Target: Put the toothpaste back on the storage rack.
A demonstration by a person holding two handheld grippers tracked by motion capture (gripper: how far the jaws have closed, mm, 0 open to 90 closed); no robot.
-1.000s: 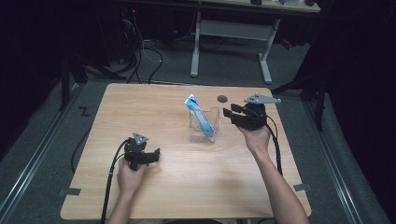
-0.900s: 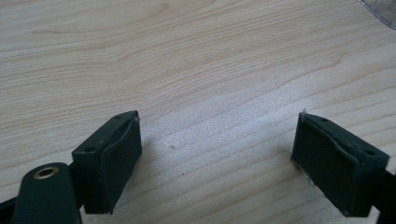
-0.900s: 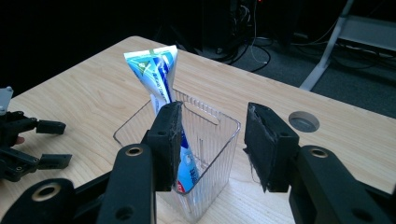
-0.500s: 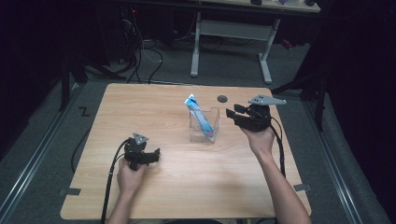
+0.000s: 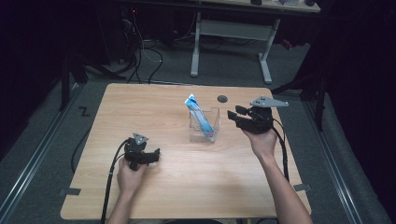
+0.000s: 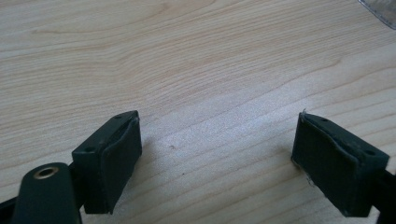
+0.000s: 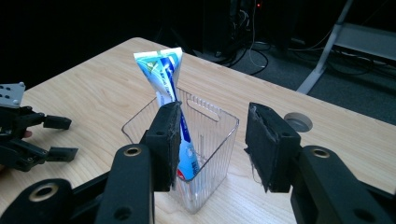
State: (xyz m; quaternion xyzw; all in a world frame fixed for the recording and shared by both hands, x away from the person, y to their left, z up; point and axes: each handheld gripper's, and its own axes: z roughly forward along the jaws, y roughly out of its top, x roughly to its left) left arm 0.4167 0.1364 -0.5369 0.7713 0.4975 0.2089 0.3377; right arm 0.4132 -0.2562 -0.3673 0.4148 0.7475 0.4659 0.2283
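Toothpaste tube [image 7: 166, 77] stands tilted in the clear bin [image 7: 215, 140] just ahead of my right gripper [image 7: 212, 144], whose jaws are apart and hold nothing. My left gripper [image 6: 217, 149] rests on the table [image 6: 187, 70], jaws wide apart.

The clear bin [image 5: 204, 126] stands on the desk [image 5: 177, 186] with the tube [image 5: 200, 116] leaning inside it. Right of the bin hovers the right hand-held gripper [image 5: 236, 116]; left and nearer the person, the left hand-held gripper [image 5: 156, 155].

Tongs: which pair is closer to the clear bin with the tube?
The right tongs, raised just beside the clear bin holding the tube. The left tongs sit low on the table, farther off.
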